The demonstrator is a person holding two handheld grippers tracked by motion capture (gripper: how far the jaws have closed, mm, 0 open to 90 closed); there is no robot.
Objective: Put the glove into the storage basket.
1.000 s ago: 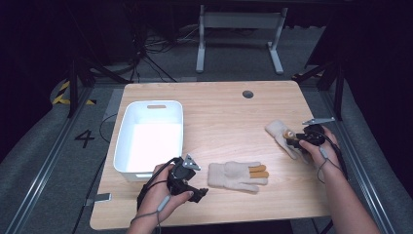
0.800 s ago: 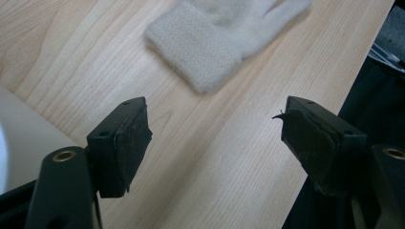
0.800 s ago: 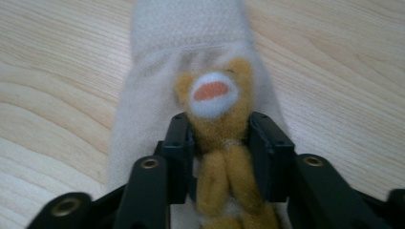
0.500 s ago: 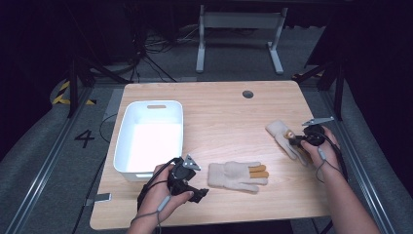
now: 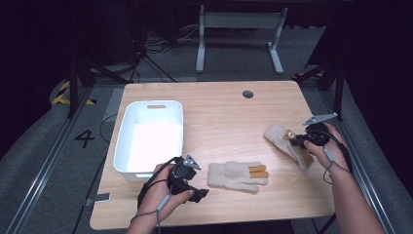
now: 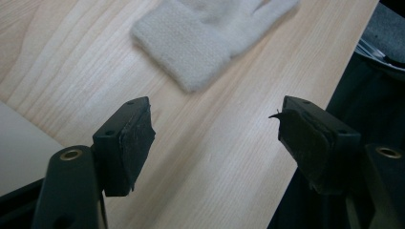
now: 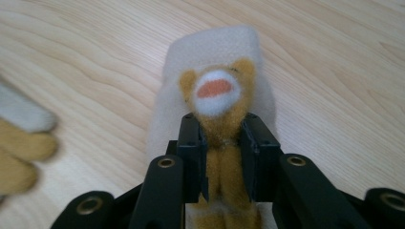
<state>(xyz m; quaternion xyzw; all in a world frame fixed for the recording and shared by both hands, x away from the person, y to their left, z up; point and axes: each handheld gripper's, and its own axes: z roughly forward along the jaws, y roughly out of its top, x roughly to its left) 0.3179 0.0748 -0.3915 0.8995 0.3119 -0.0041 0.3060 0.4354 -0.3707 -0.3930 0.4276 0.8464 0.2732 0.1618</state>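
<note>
A cream glove with tan fingers lies flat near the table's front middle, and its cuff is ahead of my left gripper. That left gripper stays open just left of the glove, with bare wood between its jaws. At the right, my right gripper has just been closing and is shut on a second cream glove. Its pads pinch a tan strip of that glove. The cuff end points away from the gripper, just over the wood.
A white bin stands at the table's left, close to my left hand. The wooden table has a round grommet at the back. Blurred cream and tan glove fingers sit at the left edge of the right gripper view.
The right gripper has closed on the right-hand glove and risen a little with it. The left gripper and the flat glove have stayed in place.
</note>
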